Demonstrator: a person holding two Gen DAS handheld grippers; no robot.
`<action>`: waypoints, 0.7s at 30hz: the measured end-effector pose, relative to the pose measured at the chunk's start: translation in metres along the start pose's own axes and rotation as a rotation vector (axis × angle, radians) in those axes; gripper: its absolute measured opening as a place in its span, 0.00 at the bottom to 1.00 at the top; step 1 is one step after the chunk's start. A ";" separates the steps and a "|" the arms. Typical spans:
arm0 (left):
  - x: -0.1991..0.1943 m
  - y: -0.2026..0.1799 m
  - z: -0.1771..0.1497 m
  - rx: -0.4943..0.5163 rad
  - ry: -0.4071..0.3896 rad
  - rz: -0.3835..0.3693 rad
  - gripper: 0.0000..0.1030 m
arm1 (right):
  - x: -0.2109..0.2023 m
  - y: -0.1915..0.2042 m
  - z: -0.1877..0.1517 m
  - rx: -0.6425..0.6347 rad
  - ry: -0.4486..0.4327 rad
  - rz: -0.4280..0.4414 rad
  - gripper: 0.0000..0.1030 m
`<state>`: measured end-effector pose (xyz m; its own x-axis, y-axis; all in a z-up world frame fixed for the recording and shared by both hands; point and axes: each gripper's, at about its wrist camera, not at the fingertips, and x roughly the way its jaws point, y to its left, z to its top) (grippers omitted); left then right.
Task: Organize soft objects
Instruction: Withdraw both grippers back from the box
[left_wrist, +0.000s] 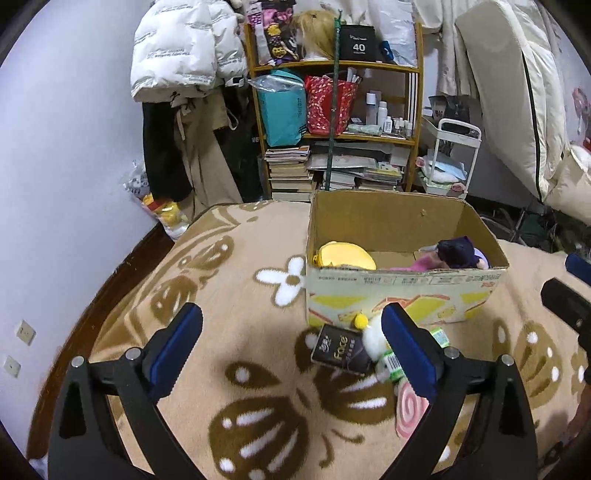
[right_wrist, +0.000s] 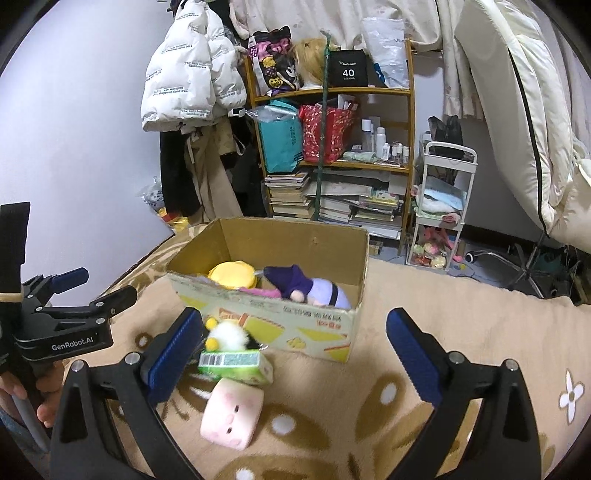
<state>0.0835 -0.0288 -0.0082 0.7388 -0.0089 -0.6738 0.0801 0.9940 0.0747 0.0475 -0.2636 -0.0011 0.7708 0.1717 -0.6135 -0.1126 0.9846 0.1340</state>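
Over the blanket (left_wrist: 110, 295), left gripper (left_wrist: 291, 354) and right gripper (right_wrist: 295, 354) angle down toward cardboard box (right_wrist: 280, 321), jaws wide, empty.

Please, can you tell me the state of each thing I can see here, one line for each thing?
Left tool: open, empty.
Right tool: open, empty.
Cardboard box: open top, partly filled.
Yellow plush: inside the box.
Purple plush doll: lying inside the box.
Pink square plush: outside, on the blanket.
Green carton: lying flat, outside the box.
White pompom toy: outside, against the box front.
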 end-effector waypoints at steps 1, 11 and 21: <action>-0.002 0.001 -0.002 -0.007 0.004 -0.003 0.94 | -0.002 0.001 -0.001 -0.003 0.001 0.000 1.00; -0.016 0.008 -0.018 -0.024 0.035 0.004 0.94 | -0.012 0.014 -0.009 -0.014 0.015 0.012 1.00; -0.003 0.009 -0.021 -0.019 0.086 0.000 0.94 | -0.007 0.020 -0.019 0.009 0.046 0.022 1.00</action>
<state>0.0680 -0.0175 -0.0204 0.6789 -0.0007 -0.7342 0.0673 0.9959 0.0613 0.0281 -0.2446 -0.0095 0.7384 0.1947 -0.6456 -0.1231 0.9802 0.1549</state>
